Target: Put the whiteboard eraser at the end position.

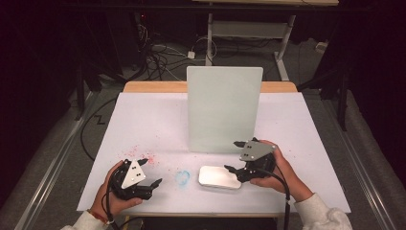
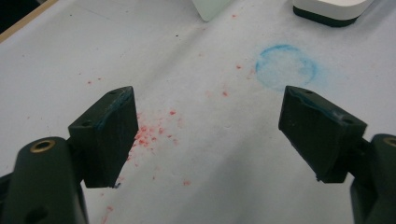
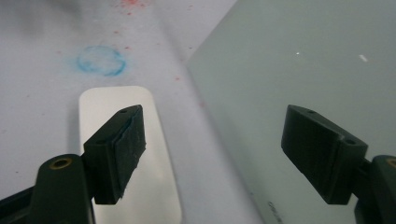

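A flat white rounded slab (image 1: 219,177) (image 3: 116,107) lies on the white table cover near the front edge. Its dark underside edge is seen at the top of the left gripper view (image 2: 327,9). My right gripper (image 1: 232,155) (image 3: 215,149) hovers at the slab's right end, open, with nothing between its jaws. One jaw hangs over the slab, the other in front of the upright pale board (image 1: 224,109) (image 3: 303,60). My left gripper (image 1: 151,172) (image 2: 210,135) rests open at the front left, over bare cover with red specks.
A blue ring stain (image 1: 182,178) (image 2: 286,67) marks the cover left of the slab. Red specks (image 1: 143,158) are scattered near the left gripper. The white-covered table (image 1: 143,120) has a wooden far edge. Cables and desk legs stand on the floor behind.
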Motion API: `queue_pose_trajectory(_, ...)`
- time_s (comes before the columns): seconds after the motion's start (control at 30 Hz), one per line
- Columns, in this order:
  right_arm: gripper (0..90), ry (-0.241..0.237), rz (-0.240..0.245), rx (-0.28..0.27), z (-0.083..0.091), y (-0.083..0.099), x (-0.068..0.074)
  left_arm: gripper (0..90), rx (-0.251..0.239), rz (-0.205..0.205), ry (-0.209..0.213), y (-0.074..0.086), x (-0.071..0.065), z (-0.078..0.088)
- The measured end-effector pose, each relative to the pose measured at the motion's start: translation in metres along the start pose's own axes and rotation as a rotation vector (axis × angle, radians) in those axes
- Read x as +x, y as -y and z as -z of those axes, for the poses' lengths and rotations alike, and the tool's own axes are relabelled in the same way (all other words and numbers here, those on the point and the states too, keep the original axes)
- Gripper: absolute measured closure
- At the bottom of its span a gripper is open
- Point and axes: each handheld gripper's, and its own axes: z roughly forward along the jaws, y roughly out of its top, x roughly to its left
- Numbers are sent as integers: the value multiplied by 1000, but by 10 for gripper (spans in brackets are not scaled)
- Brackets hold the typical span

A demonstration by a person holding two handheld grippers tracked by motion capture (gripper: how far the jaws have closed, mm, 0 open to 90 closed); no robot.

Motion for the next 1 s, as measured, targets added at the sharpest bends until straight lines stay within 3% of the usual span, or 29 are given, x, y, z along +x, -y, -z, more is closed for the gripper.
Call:
queue_pose_trajectory(0.17, 219, 117, -46, -58, 20, 12, -7, 191, 2, 2, 1, 0, 1, -2)
queue_pose_trajectory(0.23, 209, 184, -55, -59, 28, 19, -8, 191, -3, 6, -1, -1, 3, -2)
queue_pose_trajectory(0.27, 208, 220, -71, -65, 33, 25, -9, 191, -3, 6, -2, -1, 3, -2)
queue_pose_trajectory(0.5, 167, 352, -186, -96, 58, 73, -14, 191, -9, 11, -28, -1, 5, -2)
queue_pose_trajectory(0.63, 166, 400, -245, -89, 65, 97, -12, 190, -15, 24, -38, -1, 7, -2)
queue_pose_trajectory(0.73, 168, 420, -281, -81, 68, 102, -9, 184, -20, 21, -40, -2, 7, -3)
queue_pose_trajectory(1.0, 167, 430, -265, -74, 69, 100, -4, 184, -30, 18, -38, -3, 7, -3)
